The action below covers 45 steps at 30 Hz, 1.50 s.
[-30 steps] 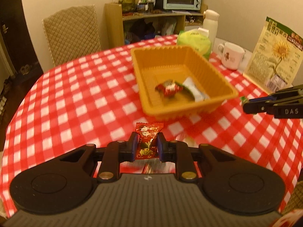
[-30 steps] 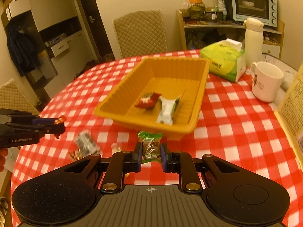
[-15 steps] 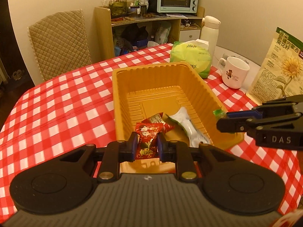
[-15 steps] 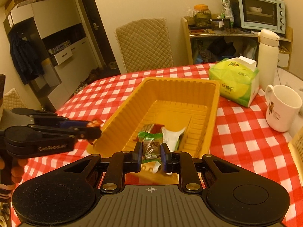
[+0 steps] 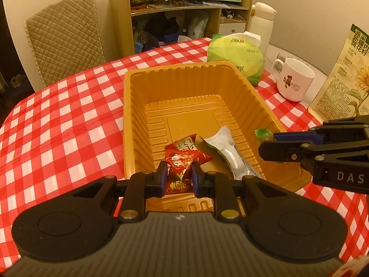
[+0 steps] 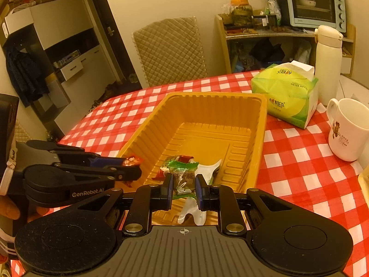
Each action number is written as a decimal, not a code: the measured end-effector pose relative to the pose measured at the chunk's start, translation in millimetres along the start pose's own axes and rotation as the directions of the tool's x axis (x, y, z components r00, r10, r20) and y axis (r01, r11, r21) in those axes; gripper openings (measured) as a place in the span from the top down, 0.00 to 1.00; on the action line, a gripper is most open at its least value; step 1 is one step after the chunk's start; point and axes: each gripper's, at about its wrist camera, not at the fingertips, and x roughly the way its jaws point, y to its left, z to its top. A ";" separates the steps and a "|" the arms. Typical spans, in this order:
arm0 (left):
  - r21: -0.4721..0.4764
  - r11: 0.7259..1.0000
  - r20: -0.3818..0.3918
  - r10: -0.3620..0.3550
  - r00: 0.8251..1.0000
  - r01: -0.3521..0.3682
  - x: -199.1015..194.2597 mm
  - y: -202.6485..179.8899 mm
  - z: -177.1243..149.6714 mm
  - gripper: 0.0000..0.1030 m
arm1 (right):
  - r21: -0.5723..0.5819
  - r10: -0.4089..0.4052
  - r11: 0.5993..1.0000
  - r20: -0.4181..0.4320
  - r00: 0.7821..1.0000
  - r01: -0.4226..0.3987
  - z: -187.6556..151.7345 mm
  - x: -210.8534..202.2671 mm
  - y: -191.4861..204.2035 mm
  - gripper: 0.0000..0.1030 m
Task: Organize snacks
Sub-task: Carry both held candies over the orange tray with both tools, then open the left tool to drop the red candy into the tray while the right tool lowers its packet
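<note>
Both hands are over the orange tray [image 5: 129,120] now, each claw loaded. The left gripper [image 5: 177,176] is clamped on a red candy [image 5: 178,170], pinched across its width, its long axis running away from the camera along the fingers. The right gripper [image 6: 184,187] is closed on a green candy [image 6: 183,176], held the same way, upright between the pads.

What matters for the drop: both candies hang above the near end of the tray's interior, floor straight below them. In the left view the right gripper [image 5: 267,149] comes in from the side over the tray's right rim; in the right view the left gripper [image 6: 136,169] pokes over the left rim. They sit well apart, one to each side. Neither looks clearly nearer the floor, so either could let go first, I'd judge, with a simple opening of the jaws.

The count: two candies in the air, one red, one green. Already lying on the tray floor, near end: one red wrapper [image 5: 186,144] and one long white-silver packet [image 5: 230,155], lying lengthwise towards the near wall. One tray. Beyond it on the checked cloth [image 5: 69,124]: one tissue pack [image 6: 286,92], one mug [image 6: 348,129], one flask [image 6: 327,62].
</note>
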 end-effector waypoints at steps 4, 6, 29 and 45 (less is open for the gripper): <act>0.002 1.000 -0.016 -0.005 1.000 0.005 5.7 -1.0 0.2 0.80 | 0.008 -0.001 1.000 -0.003 1.000 0.001 0.1 2.3 -0.9 0.80; 0.004 1.000 -0.020 -0.007 1.000 0.007 7.1 -1.5 -0.8 0.80 | 0.009 -0.001 1.000 -0.004 1.000 0.001 0.5 3.3 -1.5 0.80; -0.009 1.000 -0.001 -0.019 1.000 0.019 -12.0 13.3 -8.1 0.77 | 0.014 0.025 1.000 -0.037 0.999 -0.025 3.2 28.3 8.9 0.80; -0.037 0.999 0.011 -0.002 1.000 0.002 -25.5 27.0 -14.5 0.74 | 0.049 0.025 0.999 -0.025 0.999 -0.024 8.7 37.0 14.8 0.80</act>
